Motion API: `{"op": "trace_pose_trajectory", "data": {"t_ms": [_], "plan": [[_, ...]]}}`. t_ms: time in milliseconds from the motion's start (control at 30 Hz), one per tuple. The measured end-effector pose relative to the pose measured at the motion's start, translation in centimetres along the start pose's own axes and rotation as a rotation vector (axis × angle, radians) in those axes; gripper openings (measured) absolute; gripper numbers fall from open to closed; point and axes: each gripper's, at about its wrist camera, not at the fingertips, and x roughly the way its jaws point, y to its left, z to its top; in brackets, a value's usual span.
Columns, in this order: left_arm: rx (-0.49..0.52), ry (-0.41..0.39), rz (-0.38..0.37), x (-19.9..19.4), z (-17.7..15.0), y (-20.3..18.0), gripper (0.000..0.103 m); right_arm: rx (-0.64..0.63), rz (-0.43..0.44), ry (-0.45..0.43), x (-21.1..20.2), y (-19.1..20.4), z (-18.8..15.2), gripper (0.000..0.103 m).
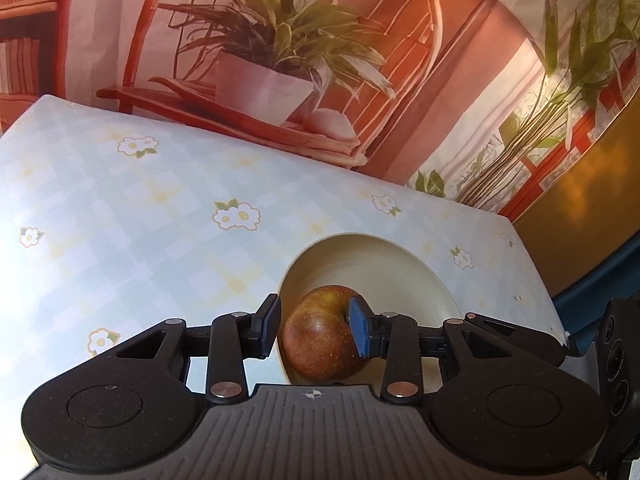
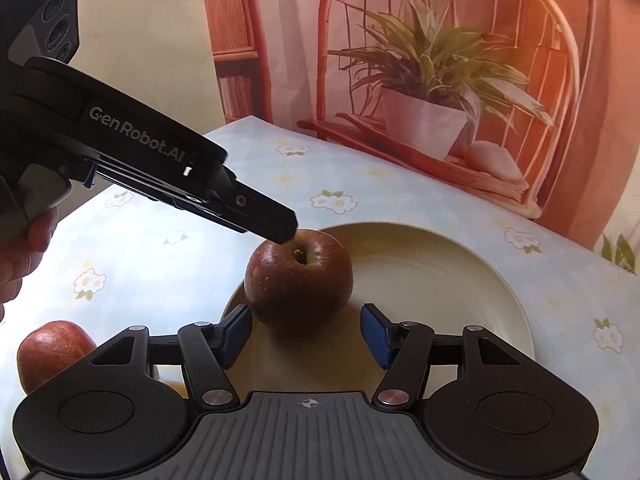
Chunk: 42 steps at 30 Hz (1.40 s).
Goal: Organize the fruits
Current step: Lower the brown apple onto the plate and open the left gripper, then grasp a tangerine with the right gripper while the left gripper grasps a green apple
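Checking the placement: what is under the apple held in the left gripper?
The cream plate lies under the apple, near its left rim. The left gripper grips the apple. Whether it rests on the plate is hidden.

Your left gripper (image 2: 286,232): matte black, white "GenRobot.AI" lettering, grey handle | your right gripper (image 2: 306,334): black linkage arms, blue pads (image 2: 376,334), silver rivets, ribbed grey base

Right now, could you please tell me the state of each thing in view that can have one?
Left hand-held gripper: shut on the apple.
Apple: gripped, at the plate's near edge; contact with the plate unclear.
Right hand-held gripper: open, nothing between its pads.
Plate: upright on the table.
Second apple: lying on the tablecloth, off the plate.
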Motion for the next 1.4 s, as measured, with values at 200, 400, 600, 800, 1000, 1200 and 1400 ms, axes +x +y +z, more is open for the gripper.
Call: {"op": "trace_pose_trajectory", "data": {"t_ms": [200, 400, 600, 800, 1000, 1200, 1400], "plan": [[0.057, -0.061, 0.048, -3.8, -1.2, -0.3, 0.039, 0.090, -0.043, -0.080, -4.1, -1.3, -2.1, 0.056], [0.134, -0.130, 0.168, -7.3, -3.7, -0.8, 0.040, 0.140, -0.106, -0.137, -7.7, -1.2, -5.2, 0.056], [0.173, -0.197, 0.233, -9.7, -5.5, -1.7, 0.041, 0.187, -0.172, -0.172, -11.1, -0.7, -8.0, 0.056], [0.208, -0.229, 0.249, -11.2, -6.3, -3.3, 0.041, 0.201, -0.188, -0.143, -12.0, 0.0, -9.9, 0.056], [0.203, -0.242, 0.247, -11.9, -7.1, -4.3, 0.041, 0.262, -0.164, -0.102, -11.4, -0.3, -11.7, 0.048], [0.181, -0.216, 0.249, -12.0, -7.8, -3.6, 0.041, 0.278, -0.163, -0.081, -10.8, -0.4, -12.2, 0.045], [0.163, -0.134, 0.238, -10.6, -7.8, -2.6, 0.045, 0.301, -0.148, -0.067, -10.3, -0.8, -12.6, 0.041]]}}
